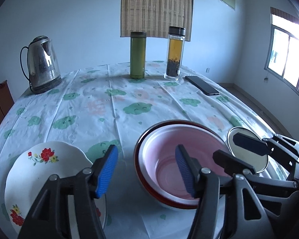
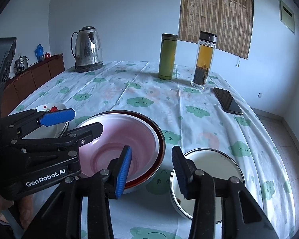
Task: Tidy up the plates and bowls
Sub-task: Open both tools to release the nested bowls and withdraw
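Observation:
A pink bowl (image 1: 181, 159) nested in a red-rimmed bowl sits near the table's front; it also shows in the right wrist view (image 2: 129, 137). A white flowered plate (image 1: 39, 165) lies to its left, and shows in the right wrist view (image 2: 53, 107). A white metal-rimmed bowl (image 2: 209, 165) lies to its right, and shows in the left wrist view (image 1: 247, 159). My left gripper (image 1: 147, 171) is open and empty, between the plate and the pink bowl, its right finger over the bowl. My right gripper (image 2: 151, 169) is open and empty, between the pink bowl and the white bowl.
A steel kettle (image 1: 42, 63), a green flask (image 1: 137, 54), a glass tea bottle (image 1: 174, 53) and a phone (image 1: 202, 85) stand at the back of the round table with its cloud-print cloth (image 1: 109, 107). A wooden cabinet (image 2: 33, 75) stands left.

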The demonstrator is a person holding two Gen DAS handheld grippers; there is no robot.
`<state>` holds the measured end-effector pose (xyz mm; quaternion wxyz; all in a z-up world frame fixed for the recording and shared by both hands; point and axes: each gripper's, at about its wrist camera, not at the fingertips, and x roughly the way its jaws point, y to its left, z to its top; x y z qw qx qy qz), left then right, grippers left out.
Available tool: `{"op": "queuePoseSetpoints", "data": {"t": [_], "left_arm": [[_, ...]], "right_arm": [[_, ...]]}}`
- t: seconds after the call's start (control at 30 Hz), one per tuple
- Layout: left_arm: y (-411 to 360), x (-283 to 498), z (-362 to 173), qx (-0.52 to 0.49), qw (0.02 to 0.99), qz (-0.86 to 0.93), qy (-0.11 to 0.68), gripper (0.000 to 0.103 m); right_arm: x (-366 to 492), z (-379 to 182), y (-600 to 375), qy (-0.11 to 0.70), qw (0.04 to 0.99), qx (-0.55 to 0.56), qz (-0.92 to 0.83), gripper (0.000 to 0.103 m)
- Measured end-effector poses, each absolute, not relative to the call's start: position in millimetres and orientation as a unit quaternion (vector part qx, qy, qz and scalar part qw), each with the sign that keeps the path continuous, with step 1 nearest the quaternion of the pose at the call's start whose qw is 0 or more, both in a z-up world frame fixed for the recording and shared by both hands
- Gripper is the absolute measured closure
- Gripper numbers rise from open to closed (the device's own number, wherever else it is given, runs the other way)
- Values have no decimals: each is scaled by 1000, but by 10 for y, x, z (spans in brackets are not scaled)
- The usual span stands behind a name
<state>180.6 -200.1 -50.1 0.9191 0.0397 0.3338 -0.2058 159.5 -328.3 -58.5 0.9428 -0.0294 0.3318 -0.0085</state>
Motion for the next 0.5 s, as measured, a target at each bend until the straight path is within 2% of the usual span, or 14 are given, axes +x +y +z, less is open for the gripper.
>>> {"op": "queuePoseSetpoints", "data": {"t": [0.33,0.5], "left_arm": [[-1998,1786,-501,43,921,-204,329,32],[-2005,1774,-496,43,921,-206,327,32]], "right_arm": [[1503,-579,-3288,331,943,-27,-8,56],[1436,-568,-3311,327,945,-26,-11,49]]}}
